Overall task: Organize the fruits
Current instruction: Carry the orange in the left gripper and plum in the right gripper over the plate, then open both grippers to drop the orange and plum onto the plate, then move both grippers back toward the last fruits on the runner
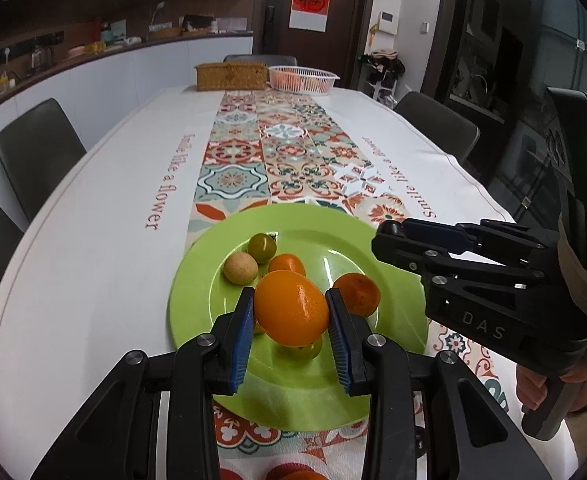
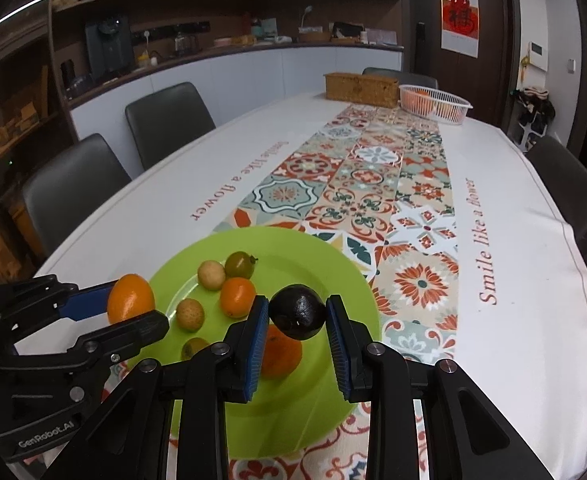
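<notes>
While both items hang above the plate (image 1: 197, 280), left gripper (image 1: 289, 316) clamps the orange (image 1: 291, 308) at its waist — firm, smooth, likely slippery — and right gripper (image 2: 296, 316) clamps a dark fruit (image 2: 297, 311), probably softer, bruisable.

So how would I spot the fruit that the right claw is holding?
Start at the green plate on the patterned table runner. Just above it, the right claw pinches one round fruit between its blue pads. Unlike the orange, yellow-brown and green fruits around it, this one is almost black, with a dull sheen.
</notes>
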`<state>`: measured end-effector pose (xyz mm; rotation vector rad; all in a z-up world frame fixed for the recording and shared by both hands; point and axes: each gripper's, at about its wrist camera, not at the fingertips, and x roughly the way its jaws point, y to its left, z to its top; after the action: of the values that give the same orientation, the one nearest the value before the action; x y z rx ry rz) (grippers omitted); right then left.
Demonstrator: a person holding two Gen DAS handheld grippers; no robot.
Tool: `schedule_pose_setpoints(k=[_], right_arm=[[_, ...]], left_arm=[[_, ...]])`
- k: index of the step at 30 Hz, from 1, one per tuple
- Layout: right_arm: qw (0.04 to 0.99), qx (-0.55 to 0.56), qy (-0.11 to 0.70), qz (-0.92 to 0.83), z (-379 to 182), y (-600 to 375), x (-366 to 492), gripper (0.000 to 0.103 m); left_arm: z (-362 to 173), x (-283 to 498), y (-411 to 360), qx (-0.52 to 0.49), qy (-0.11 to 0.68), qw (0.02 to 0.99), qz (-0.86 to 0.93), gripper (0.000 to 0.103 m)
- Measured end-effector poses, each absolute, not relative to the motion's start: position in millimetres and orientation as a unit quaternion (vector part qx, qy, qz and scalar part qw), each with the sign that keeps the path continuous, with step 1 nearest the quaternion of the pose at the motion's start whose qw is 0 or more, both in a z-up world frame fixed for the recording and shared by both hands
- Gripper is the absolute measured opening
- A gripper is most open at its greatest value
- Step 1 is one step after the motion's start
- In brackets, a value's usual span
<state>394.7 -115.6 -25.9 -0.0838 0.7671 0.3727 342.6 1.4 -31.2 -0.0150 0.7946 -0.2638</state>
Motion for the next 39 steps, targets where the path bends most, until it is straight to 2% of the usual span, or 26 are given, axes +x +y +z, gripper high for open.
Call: schedule_pose_setpoints(k=[7, 10, 13, 31, 39], right_arm=[[0.901, -0.038, 0.39, 0.186, -41.1, -110.2, 406.5, 0.031], [0.899, -0.04, 0.392, 0.189, -42.3, -108.8, 406.5, 0.032], [0.901, -0.045, 0.388, 0.188, -40.1, -109.0, 402.9, 0.036], [0.925, -0.044, 0.325, 0.19, 14.1, -121.6, 326.7, 0.036], [0.929, -0.039, 0.312, 0.194, 28.7, -122.1, 287.0, 0.036]], left_arm=[[-41.7, 351.1, -1.3, -0.004, 0.399, 0.906, -0.137, 0.035], [-40.4, 350.3, -0.6, -0.004, 0.397, 0.908, -0.138, 0.043], [-36.3, 346.0, 0.7, 0.003, 0.389, 0.912, -0.13, 0.044], [26.2, 277.8, 3.6, 0.027, 0.318, 0.942, -0.102, 0.05], [38.6, 243.7, 5.4, 0.023, 0.303, 0.947, -0.1, 0.058]])
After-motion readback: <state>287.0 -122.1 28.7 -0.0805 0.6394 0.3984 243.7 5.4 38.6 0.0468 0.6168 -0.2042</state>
